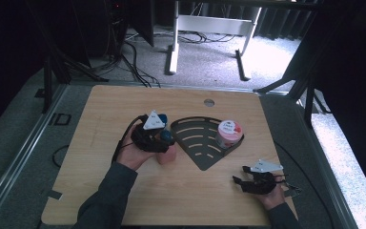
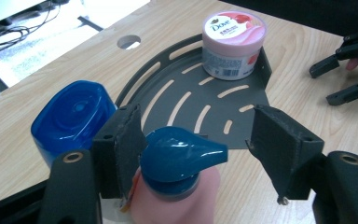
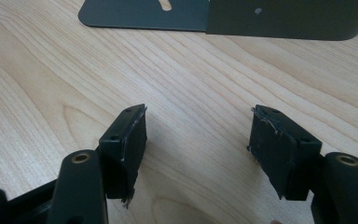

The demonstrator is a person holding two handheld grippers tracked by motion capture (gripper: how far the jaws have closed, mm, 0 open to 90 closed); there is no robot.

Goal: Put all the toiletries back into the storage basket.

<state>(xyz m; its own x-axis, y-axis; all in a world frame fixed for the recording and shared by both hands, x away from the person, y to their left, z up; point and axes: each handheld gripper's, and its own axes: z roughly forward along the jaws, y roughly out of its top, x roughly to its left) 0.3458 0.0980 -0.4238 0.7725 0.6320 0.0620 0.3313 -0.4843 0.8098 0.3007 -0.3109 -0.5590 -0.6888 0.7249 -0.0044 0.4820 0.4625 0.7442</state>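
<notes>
Pump bottle (image 2: 177, 186): pink, between spread left hand-held gripper (image 2: 200, 154) jaws.
Tray (image 2: 186, 116): holds Dove jar (image 2: 233, 44) at 1 o'clock.
Right hand-held gripper (image 3: 198, 154): spread, empty.

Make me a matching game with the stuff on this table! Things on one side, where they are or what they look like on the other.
Things:
1. Dove tub
2. pink pump bottle
3. blue cap
4. right gripper

Descriptions:
A. open, nothing between its jaws
B. standing in the corner of the dark slotted tray
C. between the left gripper's open jaws
D. on the table left of the tray

Pairs: 1-B, 2-C, 3-D, 4-A
</notes>
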